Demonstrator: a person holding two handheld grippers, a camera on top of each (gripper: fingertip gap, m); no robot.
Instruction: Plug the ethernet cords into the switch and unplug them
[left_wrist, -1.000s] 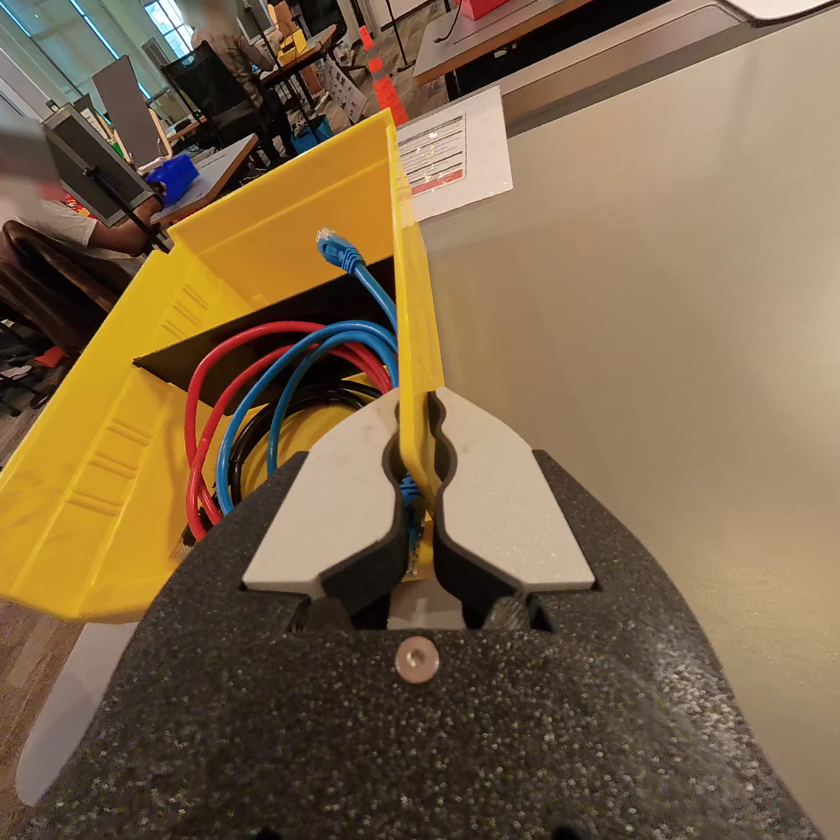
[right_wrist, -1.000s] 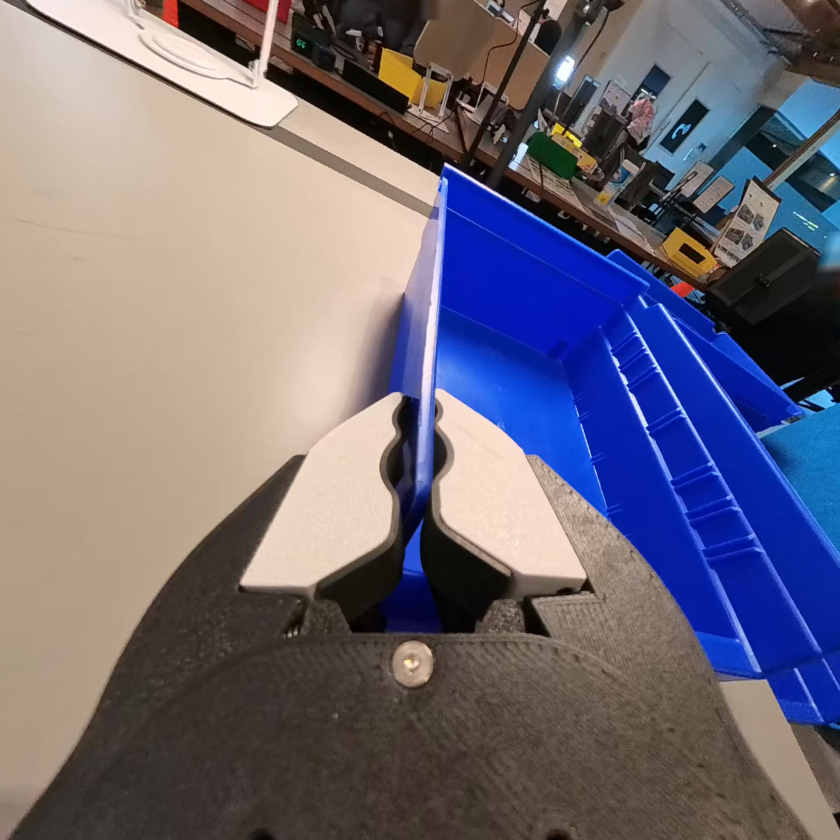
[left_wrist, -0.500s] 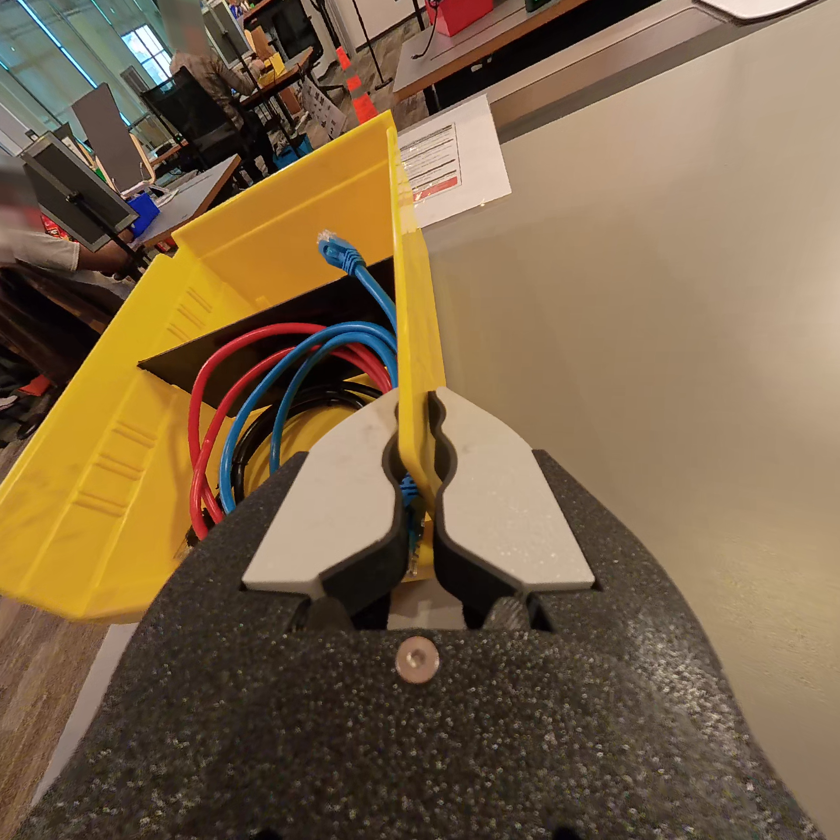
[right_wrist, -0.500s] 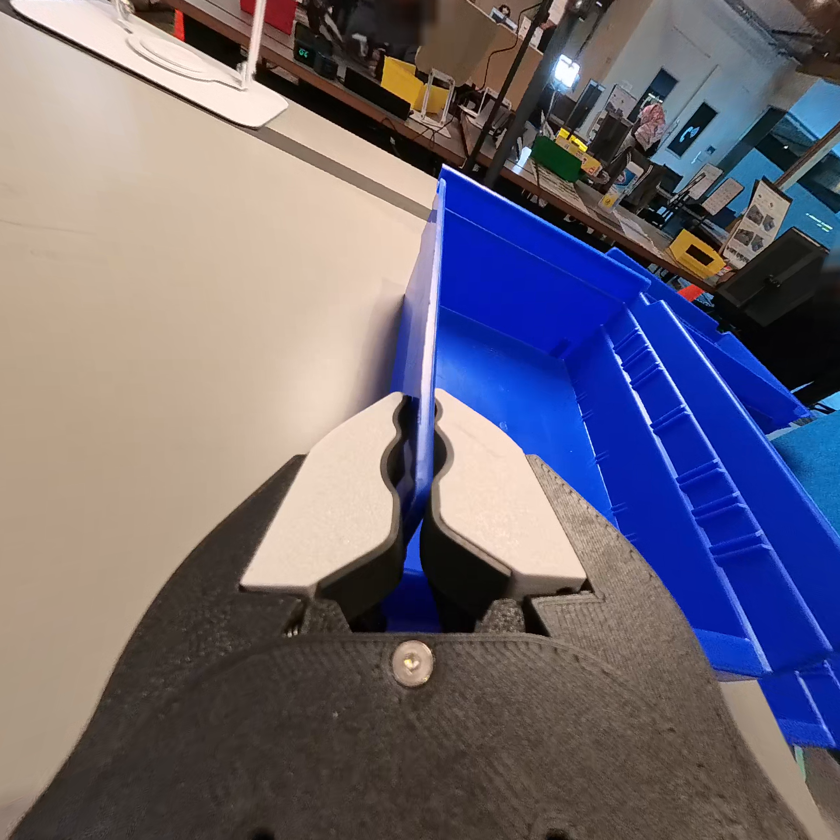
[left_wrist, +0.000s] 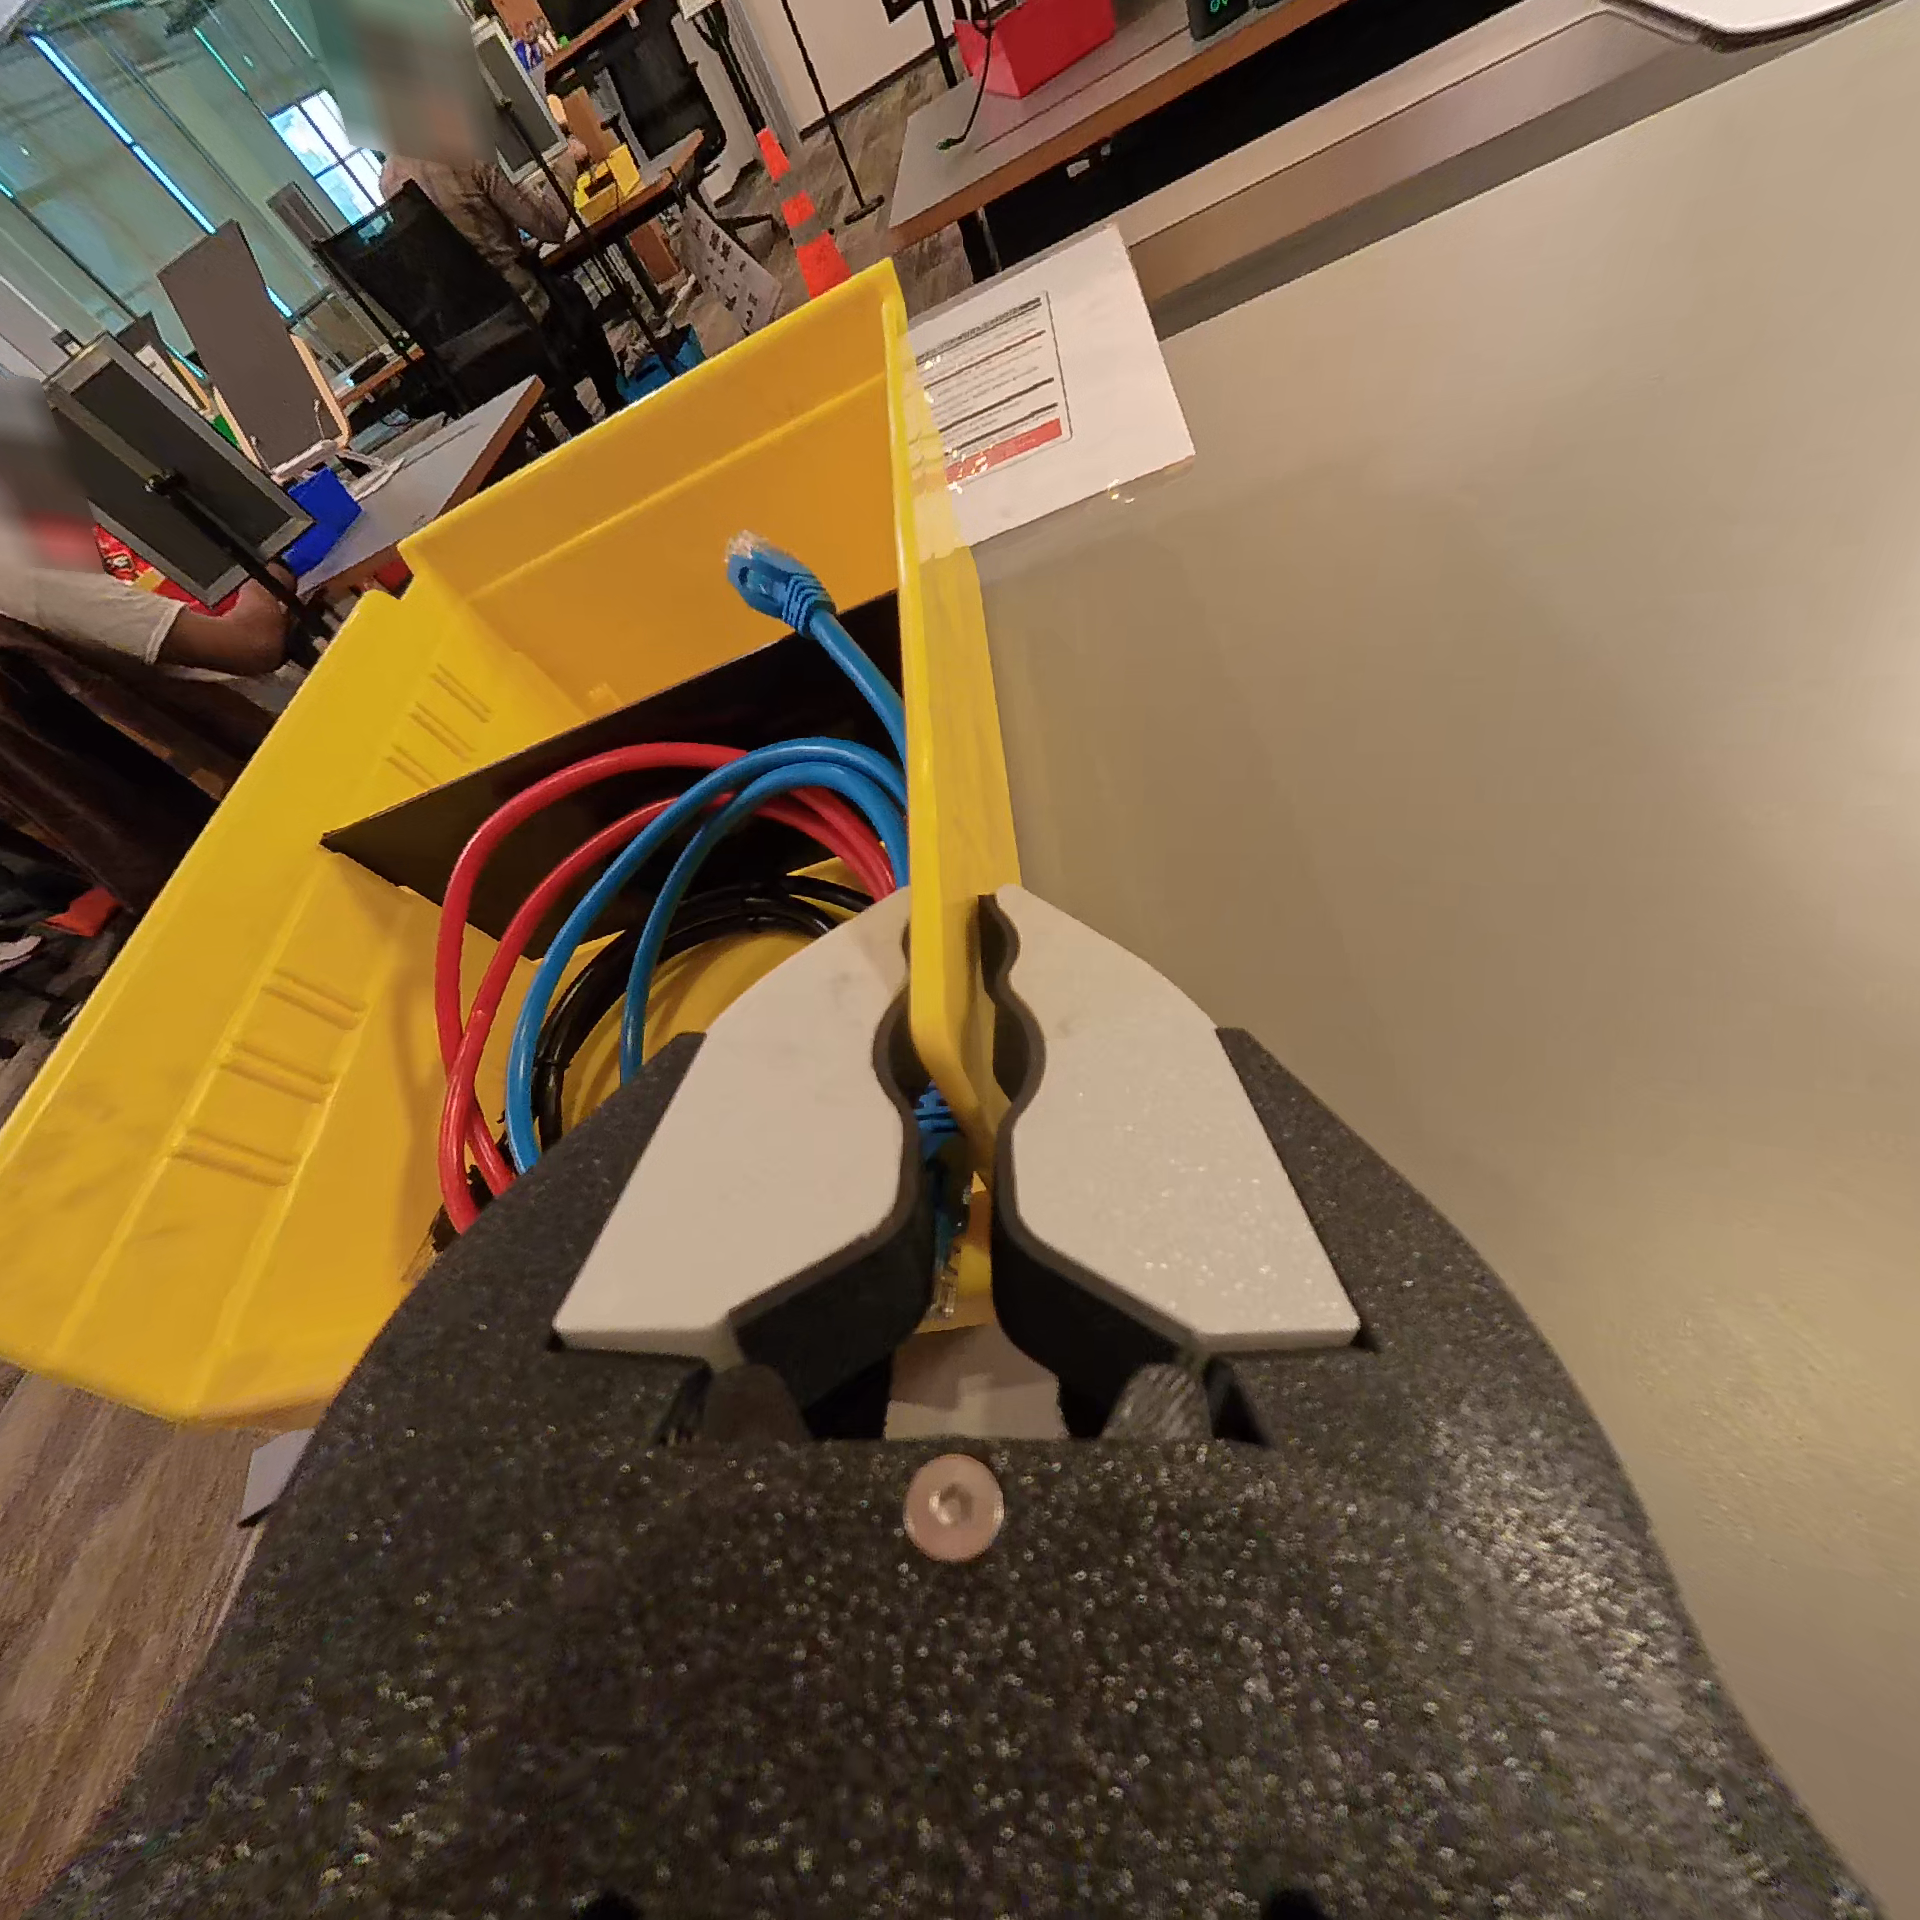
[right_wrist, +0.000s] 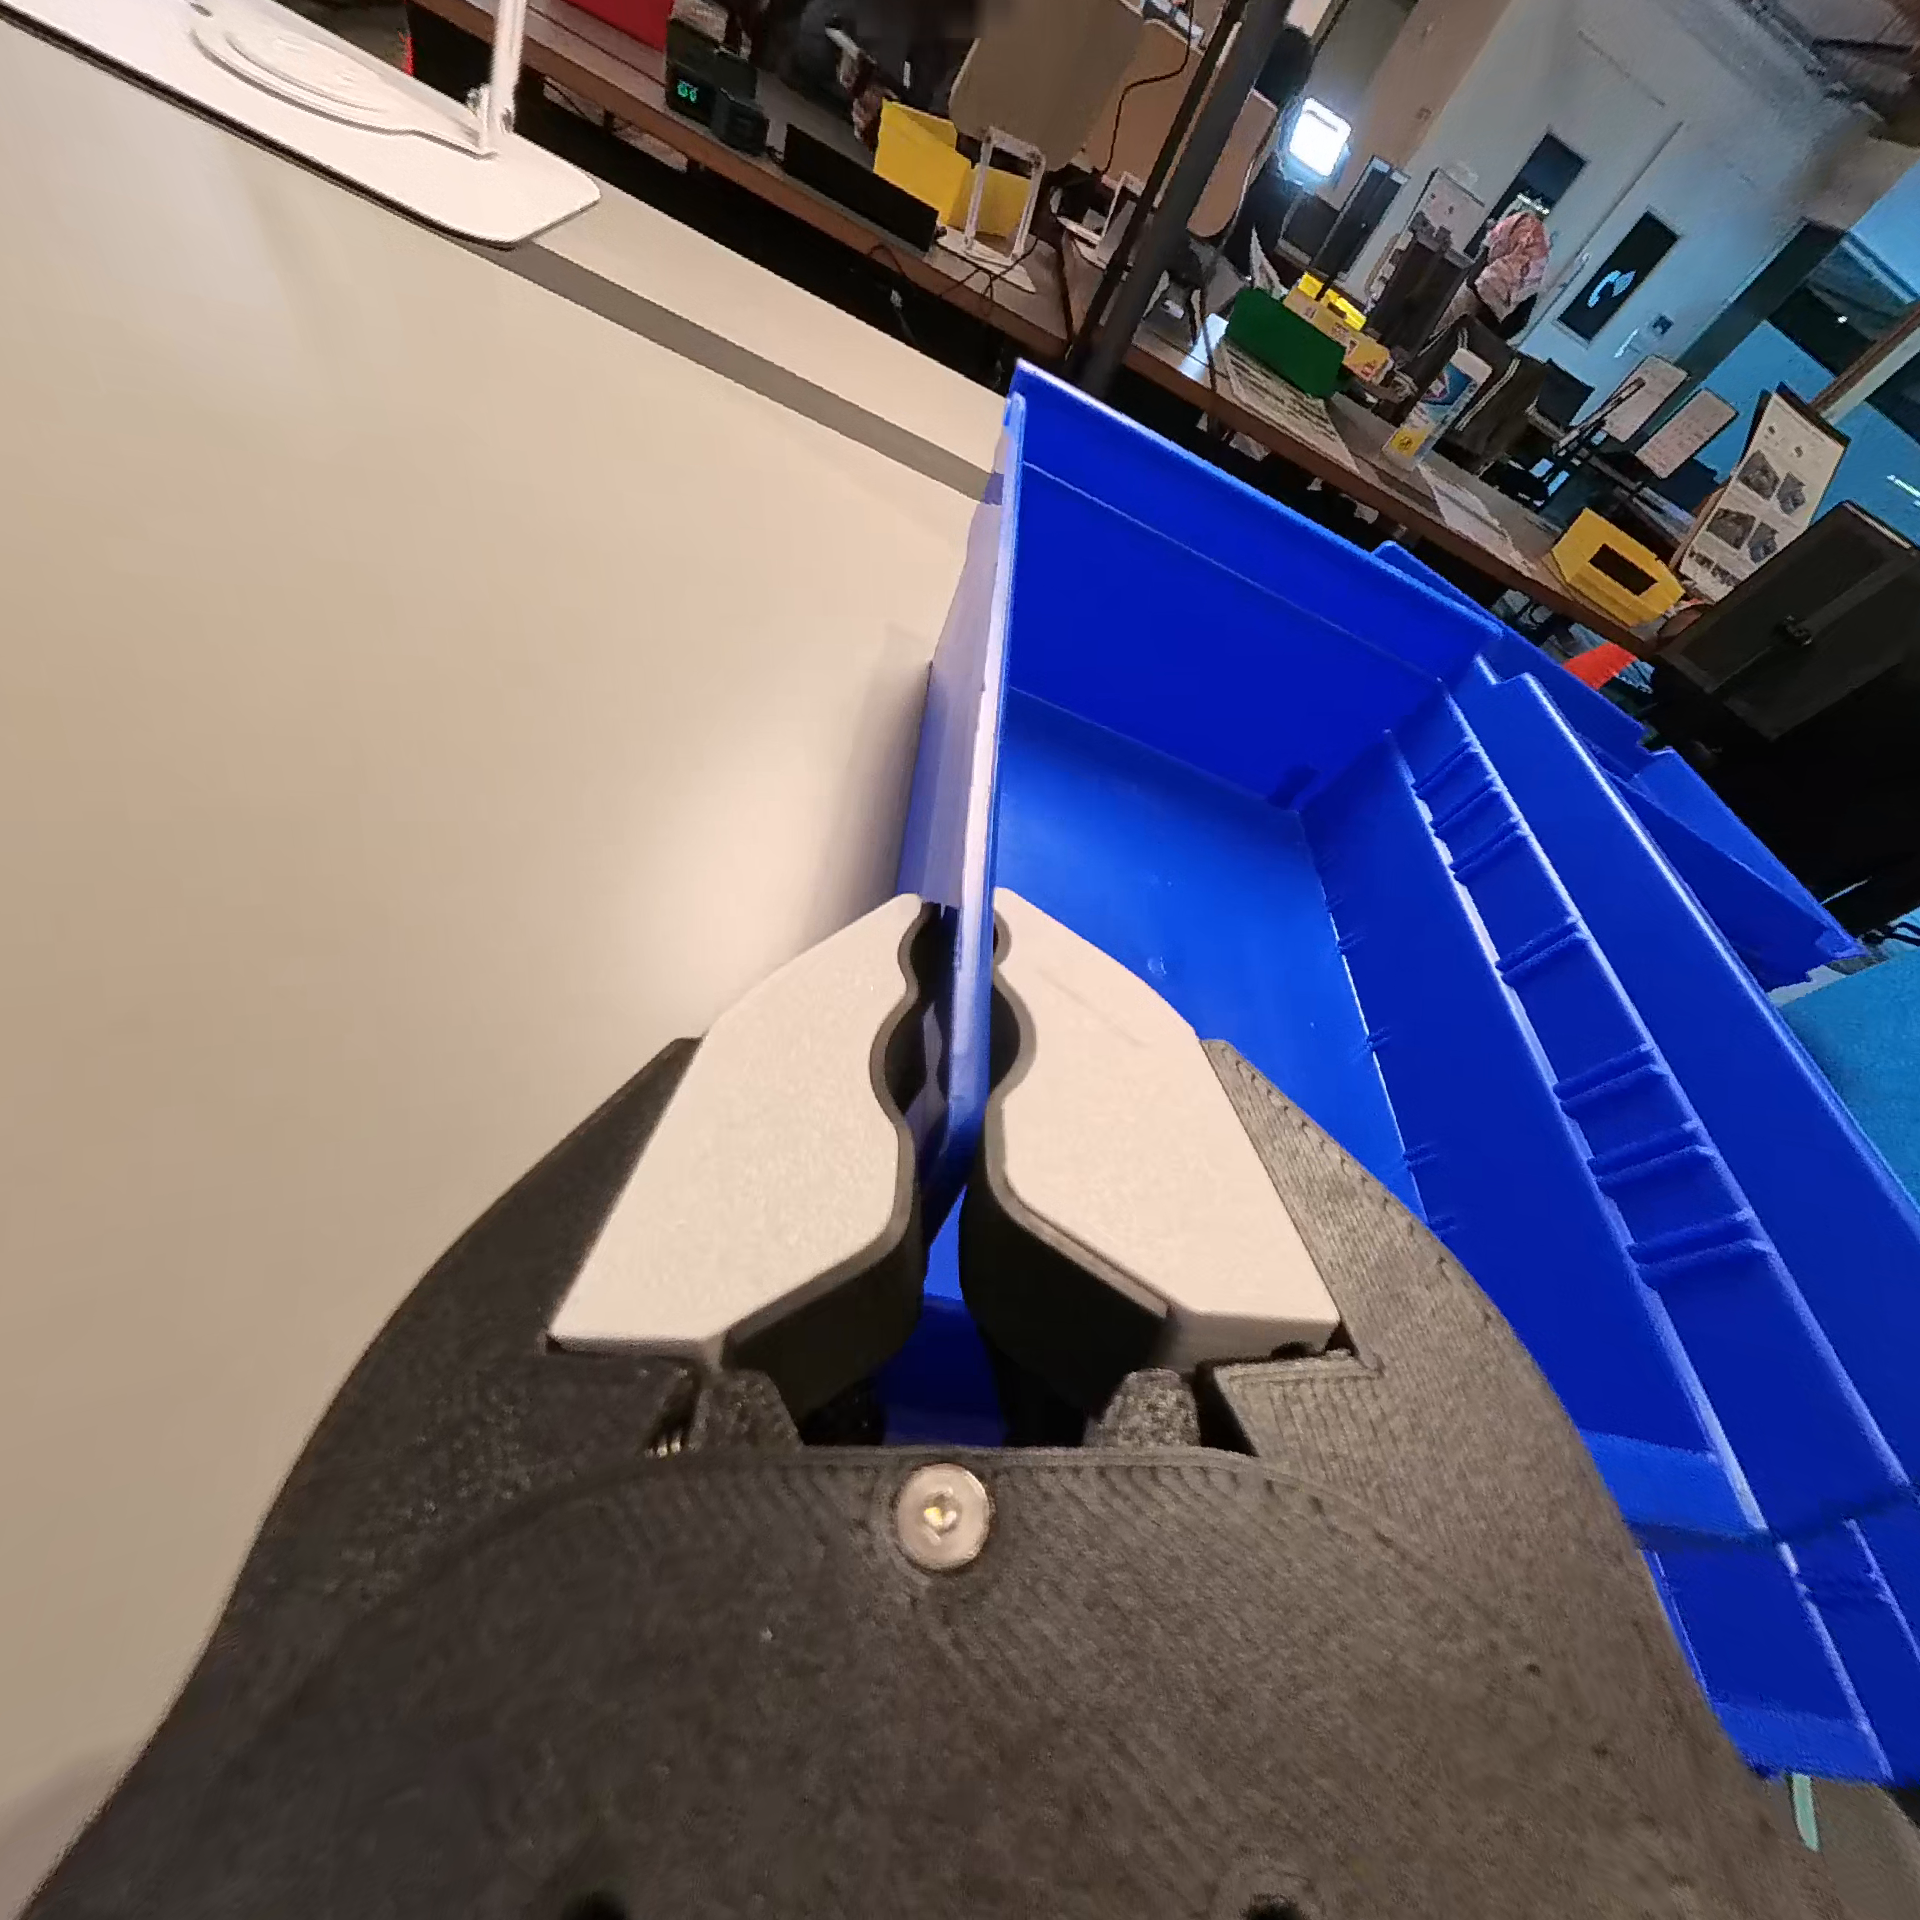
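A: What could go wrong here?

B: The left tool (left_wrist: 948, 997) pinches only the thin wall of the yellow bin (left_wrist: 665, 540); a tilt could make it slip and spill the cords (left_wrist: 665, 831) coiled inside (red, blue, black). A blue plug (left_wrist: 940, 1164) sits right by the fingers and could snag.

A: And the right tool (right_wrist: 961, 1003)?

B: Nearly closed on the wall of the blue bin (right_wrist: 1195, 644), which looks empty. Both bins are at the surface (left_wrist: 1507, 727). The black slab (left_wrist: 582, 800) under the cords is probably the switch.

The left gripper (left_wrist: 948, 914) is seen closed on a thin wall, fingers pointing away. The right gripper (right_wrist: 961, 914) is likewise clamped, fingers pointing away.
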